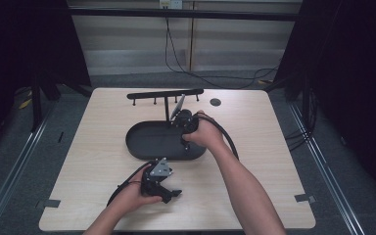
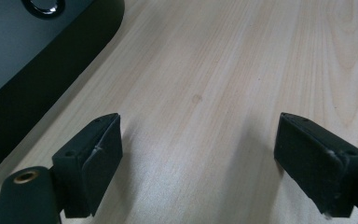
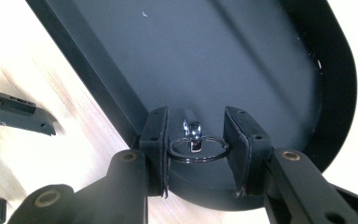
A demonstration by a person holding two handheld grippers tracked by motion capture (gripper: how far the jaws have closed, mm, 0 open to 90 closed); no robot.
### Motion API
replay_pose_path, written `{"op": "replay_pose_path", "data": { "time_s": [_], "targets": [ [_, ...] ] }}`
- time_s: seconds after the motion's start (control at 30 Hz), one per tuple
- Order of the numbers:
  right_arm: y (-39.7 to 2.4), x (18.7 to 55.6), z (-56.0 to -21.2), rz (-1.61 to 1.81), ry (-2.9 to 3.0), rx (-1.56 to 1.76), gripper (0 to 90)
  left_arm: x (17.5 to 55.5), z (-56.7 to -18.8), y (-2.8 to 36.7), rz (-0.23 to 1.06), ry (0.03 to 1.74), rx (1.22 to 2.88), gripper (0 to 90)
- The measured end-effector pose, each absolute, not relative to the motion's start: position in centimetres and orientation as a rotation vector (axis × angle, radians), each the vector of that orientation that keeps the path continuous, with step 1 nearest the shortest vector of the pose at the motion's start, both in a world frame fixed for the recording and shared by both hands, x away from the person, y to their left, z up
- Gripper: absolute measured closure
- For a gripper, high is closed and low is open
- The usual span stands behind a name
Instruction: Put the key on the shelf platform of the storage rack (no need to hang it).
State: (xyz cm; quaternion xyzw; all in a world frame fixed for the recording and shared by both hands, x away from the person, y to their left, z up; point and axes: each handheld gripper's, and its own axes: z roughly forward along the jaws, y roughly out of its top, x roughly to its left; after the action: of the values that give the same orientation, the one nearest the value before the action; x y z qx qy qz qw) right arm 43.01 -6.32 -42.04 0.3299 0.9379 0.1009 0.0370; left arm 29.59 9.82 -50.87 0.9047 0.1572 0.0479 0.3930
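My right gripper (image 3: 196, 133) is shut on a thin dark key ring (image 3: 179, 156) with a small silver clasp, held just above the floor of a black oval tray (image 3: 242, 56). In the high view the right gripper (image 1: 184, 131) hangs over the right part of that tray (image 1: 142, 147), by the upright post of a black hook rack (image 1: 165, 94). My left gripper (image 1: 169, 193) rests near the table's front, in front of the tray. Its jaws (image 2: 198, 158) stand wide open over bare wood, with the tray's rim (image 2: 51, 74) at the upper left.
The light wooden table (image 1: 264, 166) has bare room left, right and in front of the tray. A round black grommet (image 1: 215, 102) sits near the far edge. Grey tape marks (image 1: 304, 198) lie at the front corners. Cables trail on the floor beyond.
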Motion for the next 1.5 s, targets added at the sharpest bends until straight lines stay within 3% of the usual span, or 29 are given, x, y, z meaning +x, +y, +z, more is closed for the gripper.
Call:
{"op": "replay_pose_path", "data": {
  "time_s": [1.5],
  "targets": [
    [-7.4, 43.3, -43.7, 0.349, 2.833, 1.008, 62.0, 29.6, -50.9, 9.8, 0.124, 0.399, 2.299, 14.7]
  ]
}}
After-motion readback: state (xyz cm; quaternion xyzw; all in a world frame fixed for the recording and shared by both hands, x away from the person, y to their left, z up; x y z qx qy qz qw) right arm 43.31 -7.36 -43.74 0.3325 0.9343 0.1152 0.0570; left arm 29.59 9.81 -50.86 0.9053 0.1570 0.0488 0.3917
